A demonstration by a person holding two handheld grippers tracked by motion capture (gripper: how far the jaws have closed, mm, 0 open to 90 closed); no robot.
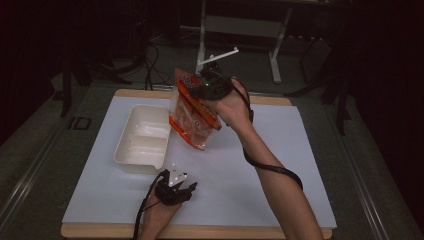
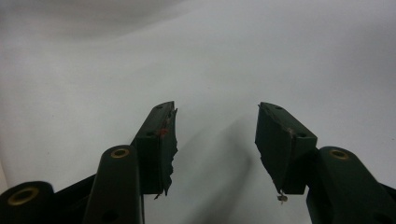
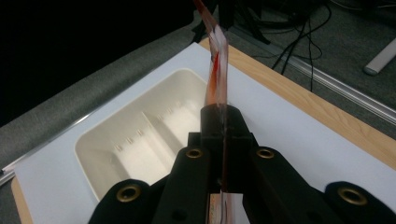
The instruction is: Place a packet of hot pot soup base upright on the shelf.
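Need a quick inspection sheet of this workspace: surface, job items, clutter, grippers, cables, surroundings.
Surface: white board on a wood-edged table, evenly lit.
Job's things: orange snack bag held up in the air beside the white tray; the tray's compartments look empty.
Clutter: nothing seen.
Grippers: right gripper shut on the bag's thin edge, raised over the board; left gripper open, nothing between its jaws, low over the board near the front edge.
Cables: black cable trails along the right forearm; loose cables on the floor behind the table.
Surroundings: dark room, white stand legs behind.
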